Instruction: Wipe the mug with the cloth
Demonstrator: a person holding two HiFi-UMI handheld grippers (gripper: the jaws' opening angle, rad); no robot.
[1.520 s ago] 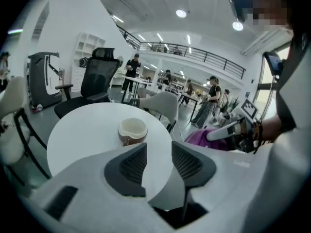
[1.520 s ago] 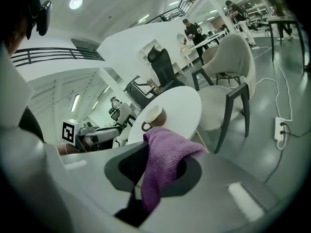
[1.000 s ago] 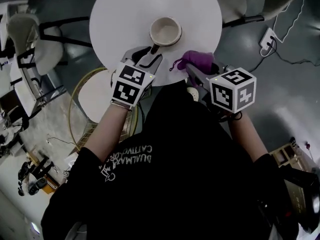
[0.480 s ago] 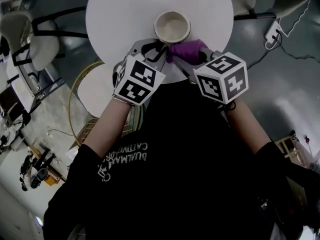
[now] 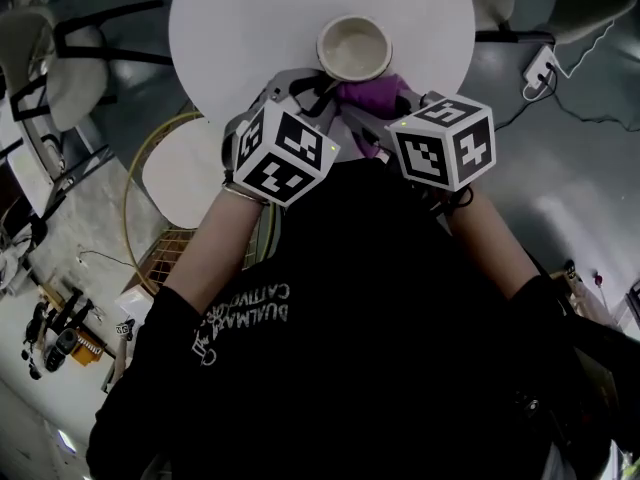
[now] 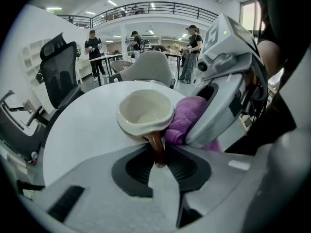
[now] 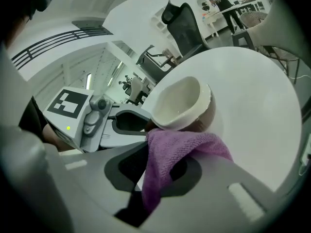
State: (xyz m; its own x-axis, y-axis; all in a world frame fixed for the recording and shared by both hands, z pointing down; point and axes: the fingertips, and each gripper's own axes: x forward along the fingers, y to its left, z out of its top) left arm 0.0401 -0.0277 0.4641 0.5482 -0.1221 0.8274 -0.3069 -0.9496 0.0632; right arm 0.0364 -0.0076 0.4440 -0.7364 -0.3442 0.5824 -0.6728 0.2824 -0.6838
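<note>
A cream mug (image 5: 354, 48) with a brown outside stands near the front edge of the round white table (image 5: 250, 28). My left gripper (image 5: 314, 94) has just been closing and its jaws now pinch the mug's brown handle (image 6: 156, 148); the gripper (image 6: 158, 162) is shut on it. My right gripper (image 5: 378, 116) is shut on a purple cloth (image 5: 374, 96). Seen from the right gripper (image 7: 154, 178), the cloth (image 7: 181, 148) drapes out of the jaws and presses against the mug's (image 7: 182, 103) lower side, beside the handle. The left gripper view shows the cloth (image 6: 187, 116) touching the mug (image 6: 145, 111).
Office chairs (image 5: 60, 78) stand around the table. A round gold-framed side table (image 5: 178, 182) sits left of my left arm. A power strip with a cable (image 5: 540, 68) lies on the floor at the right. Several people (image 6: 92, 42) stand far behind.
The left jaws have closed from wide open onto the mug's handle. The right gripper has carried the cloth leftward and forward until it touches the mug.
</note>
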